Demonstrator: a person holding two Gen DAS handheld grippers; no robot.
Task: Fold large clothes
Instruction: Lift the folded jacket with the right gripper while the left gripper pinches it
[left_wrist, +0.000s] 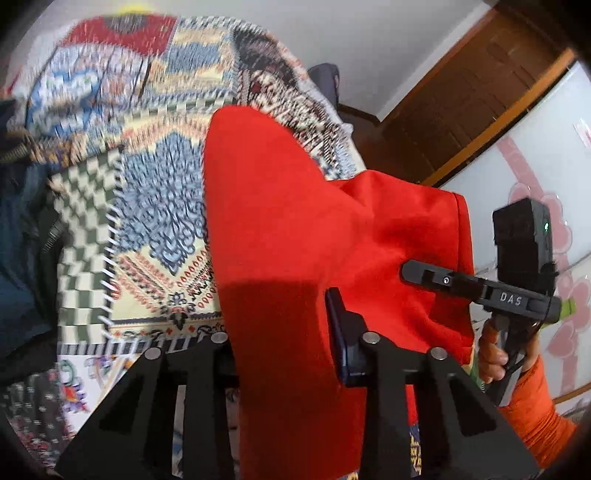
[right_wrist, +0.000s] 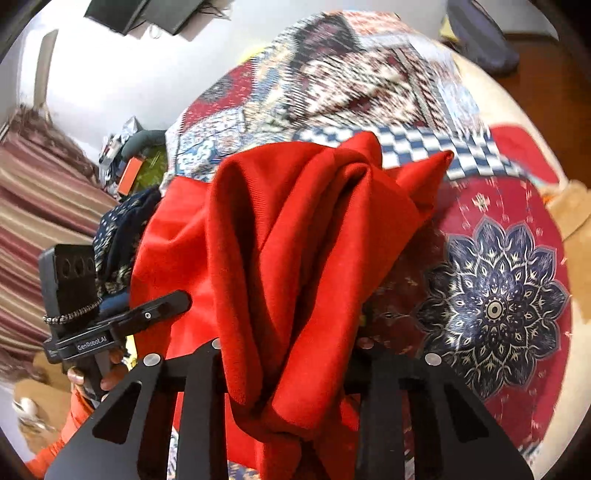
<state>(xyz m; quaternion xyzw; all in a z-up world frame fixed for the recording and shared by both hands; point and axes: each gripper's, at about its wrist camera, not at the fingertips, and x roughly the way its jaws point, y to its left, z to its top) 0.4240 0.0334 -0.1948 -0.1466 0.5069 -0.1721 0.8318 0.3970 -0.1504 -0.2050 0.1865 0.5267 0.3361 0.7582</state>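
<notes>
Inspector A: Left gripper (right_wrist: 177, 295): matte black, white "GenRoboLAI" lettering on the rail, one small silver screw ahead of that lettering. Boxy black module behind the lettering, three round recesses, a beaded black-and-white cord looped beneath it.

Inspector B: Right gripper (left_wrist: 410, 269): black, marked "DAS" in white; silver screw ahead of the marking, green tip behind it, black module with a green light above. Round silver pins cap the near black finger frames.

Inspector A: Hands (left_wrist: 493, 356) below the marking: bare skin, orange sleeve (left_wrist: 535, 410) at the wrist.
</notes>
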